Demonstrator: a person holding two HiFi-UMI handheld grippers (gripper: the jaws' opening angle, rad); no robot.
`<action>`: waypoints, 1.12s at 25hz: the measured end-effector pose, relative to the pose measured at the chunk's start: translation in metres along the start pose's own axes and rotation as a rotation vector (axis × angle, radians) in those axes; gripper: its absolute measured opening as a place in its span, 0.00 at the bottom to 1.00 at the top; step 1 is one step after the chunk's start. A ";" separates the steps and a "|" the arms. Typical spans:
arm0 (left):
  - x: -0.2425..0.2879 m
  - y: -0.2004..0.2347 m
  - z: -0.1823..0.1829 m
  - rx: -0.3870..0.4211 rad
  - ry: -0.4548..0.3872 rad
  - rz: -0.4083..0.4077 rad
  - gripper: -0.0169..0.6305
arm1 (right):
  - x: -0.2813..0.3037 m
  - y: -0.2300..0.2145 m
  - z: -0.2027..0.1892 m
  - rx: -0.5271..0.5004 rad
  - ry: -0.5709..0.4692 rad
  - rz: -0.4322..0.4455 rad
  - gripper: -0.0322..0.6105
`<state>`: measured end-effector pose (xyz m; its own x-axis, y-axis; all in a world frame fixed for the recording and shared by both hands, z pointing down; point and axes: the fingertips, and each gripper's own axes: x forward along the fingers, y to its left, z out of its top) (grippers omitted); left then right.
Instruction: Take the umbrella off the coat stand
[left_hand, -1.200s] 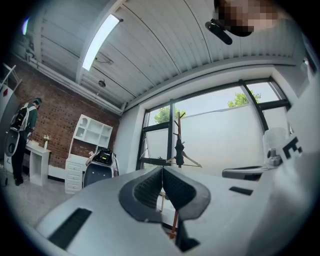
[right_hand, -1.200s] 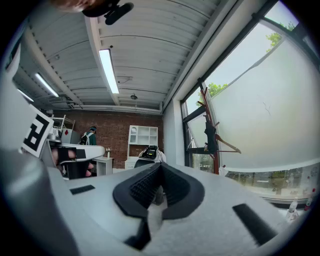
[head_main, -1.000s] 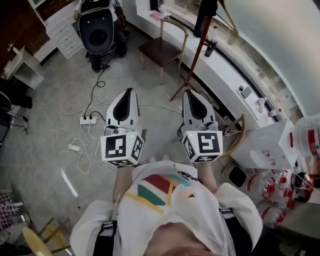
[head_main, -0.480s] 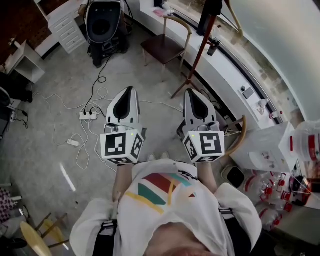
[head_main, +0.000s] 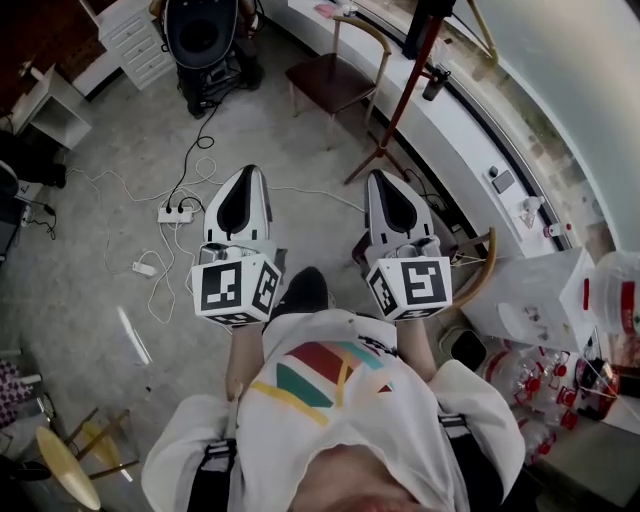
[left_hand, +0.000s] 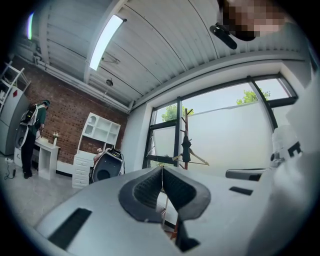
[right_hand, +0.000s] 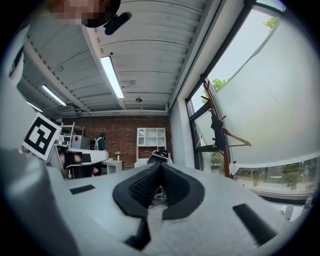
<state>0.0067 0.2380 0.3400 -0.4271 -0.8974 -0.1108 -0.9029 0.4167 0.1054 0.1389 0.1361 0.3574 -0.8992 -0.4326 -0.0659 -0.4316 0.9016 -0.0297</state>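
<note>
The coat stand (head_main: 400, 100) is a red pole on splayed feet by the window sill, ahead and to the right. A black folded umbrella (head_main: 425, 28) hangs high on it, beside a wooden hanger (head_main: 478, 30). In the left gripper view the umbrella (left_hand: 186, 149) hangs on the stand (left_hand: 186, 120) straight beyond the jaws. The right gripper view has the umbrella (right_hand: 218, 131) to the right of the jaws. My left gripper (head_main: 247, 173) and right gripper (head_main: 383, 179) are held side by side, level, both shut and empty, well short of the stand.
A wooden chair (head_main: 330, 80) stands left of the stand. A black machine (head_main: 200, 35) and white drawers (head_main: 130, 45) are at the back left. Cables and a power strip (head_main: 172, 213) lie on the floor. A white box (head_main: 530, 295) and bottles crowd the right.
The view has shifted forward towards the stand, and a dark shoe now shows between the grippers. Both grippers keep their pose and stay shut.
</note>
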 end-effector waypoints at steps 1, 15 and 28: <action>-0.001 0.002 -0.002 -0.006 -0.001 0.009 0.04 | 0.000 0.001 -0.002 0.005 0.003 0.013 0.05; 0.054 -0.013 -0.008 -0.016 -0.039 -0.056 0.04 | 0.012 -0.036 -0.002 -0.020 -0.020 0.000 0.05; 0.152 0.008 -0.024 -0.048 -0.020 -0.150 0.04 | 0.094 -0.067 -0.015 0.001 0.000 -0.068 0.05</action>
<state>-0.0640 0.1018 0.3472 -0.2889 -0.9458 -0.1485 -0.9535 0.2703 0.1331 0.0821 0.0346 0.3684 -0.8677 -0.4929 -0.0640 -0.4917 0.8701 -0.0351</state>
